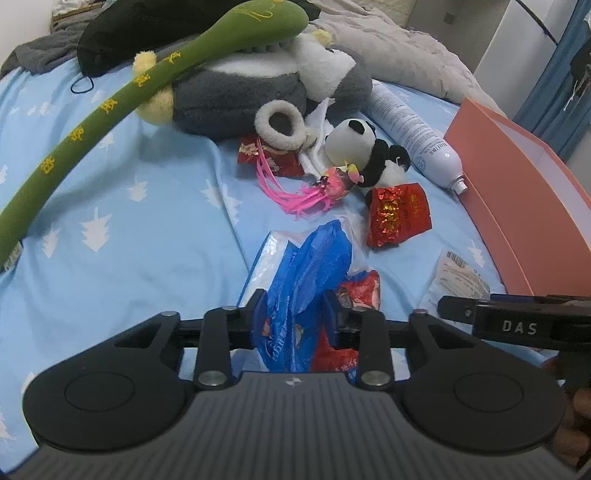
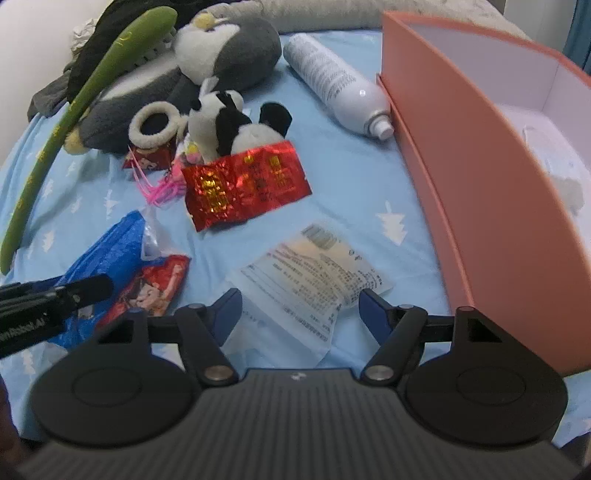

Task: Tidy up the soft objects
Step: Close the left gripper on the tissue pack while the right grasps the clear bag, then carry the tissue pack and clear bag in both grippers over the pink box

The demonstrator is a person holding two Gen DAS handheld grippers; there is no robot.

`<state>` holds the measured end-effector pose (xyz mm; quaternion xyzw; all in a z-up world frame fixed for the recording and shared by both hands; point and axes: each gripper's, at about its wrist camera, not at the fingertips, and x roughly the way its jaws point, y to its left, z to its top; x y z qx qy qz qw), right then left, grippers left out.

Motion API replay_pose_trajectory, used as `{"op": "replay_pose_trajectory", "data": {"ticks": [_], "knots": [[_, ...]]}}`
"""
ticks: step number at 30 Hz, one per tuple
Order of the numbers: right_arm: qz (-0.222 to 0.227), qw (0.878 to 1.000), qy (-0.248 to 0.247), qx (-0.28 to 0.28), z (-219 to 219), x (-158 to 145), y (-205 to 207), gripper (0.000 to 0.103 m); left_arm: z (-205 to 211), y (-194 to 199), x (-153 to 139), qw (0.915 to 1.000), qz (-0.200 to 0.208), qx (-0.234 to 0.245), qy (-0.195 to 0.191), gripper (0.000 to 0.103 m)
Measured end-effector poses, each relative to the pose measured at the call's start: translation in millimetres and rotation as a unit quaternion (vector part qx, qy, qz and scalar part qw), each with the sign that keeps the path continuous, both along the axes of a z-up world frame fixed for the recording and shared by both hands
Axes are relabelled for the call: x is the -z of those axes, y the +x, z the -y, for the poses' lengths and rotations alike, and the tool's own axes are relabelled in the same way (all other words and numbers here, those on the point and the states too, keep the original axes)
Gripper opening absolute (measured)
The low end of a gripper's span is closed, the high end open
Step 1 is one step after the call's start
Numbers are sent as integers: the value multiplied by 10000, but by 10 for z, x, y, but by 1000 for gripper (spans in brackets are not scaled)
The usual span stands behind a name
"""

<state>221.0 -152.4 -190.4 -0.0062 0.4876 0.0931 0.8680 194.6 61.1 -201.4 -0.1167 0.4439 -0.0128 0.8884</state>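
Note:
My left gripper [image 1: 295, 314] is shut on a crumpled blue plastic bag [image 1: 310, 269] with a red snack packet [image 1: 360, 291] beside it, on the blue bedsheet. The bag also shows in the right wrist view [image 2: 107, 251]. My right gripper [image 2: 299, 306] is open, its fingers either side of a clear printed packet [image 2: 306, 284] lying flat. A small panda plush [image 1: 365, 147] [image 2: 229, 122], a red foil packet [image 1: 397, 214] [image 2: 243, 184], a grey penguin plush [image 1: 266, 85] [image 2: 221, 48] and a long green plush stick [image 1: 110, 110] [image 2: 74, 107] lie further back.
An open orange box [image 2: 461, 129] [image 1: 517, 192] with white lining stands at the right, holding something white. A white spray bottle [image 2: 336, 81] [image 1: 417, 136] lies beside it. Pink tassels [image 1: 295, 195], a fuzzy ring [image 1: 280, 122], a black cushion [image 1: 129, 29] and a grey blanket [image 1: 399, 48] lie behind.

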Motion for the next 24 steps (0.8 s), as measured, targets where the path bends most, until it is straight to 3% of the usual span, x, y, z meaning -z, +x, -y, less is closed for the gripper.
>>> {"op": "replay_pose_trajectory", "data": {"ticks": [4,6,7,10,14,24], "knots": [[19,10000,30,15,10,53,26,64,28,1,31,9999,38,95,18,20],[60,10000,10,18,8,53,28,54,30,-8,22,9999,53,94,10,12],[65,10000,-1,27,9,53,27,45,21,-19,6,9999,80,66,-31,11],[56,9999,50,73,45,34,18,31,26,-70,-68,9998,178,0,-2,9],[195,9998,-1,35,79,-99,-61,25,36,-143,-175,9997,235,-77,-63,8],[285,9994,106,-140,182,-447,-360,24,119,-495,-587,9983,470,-268,-211,8]]}}
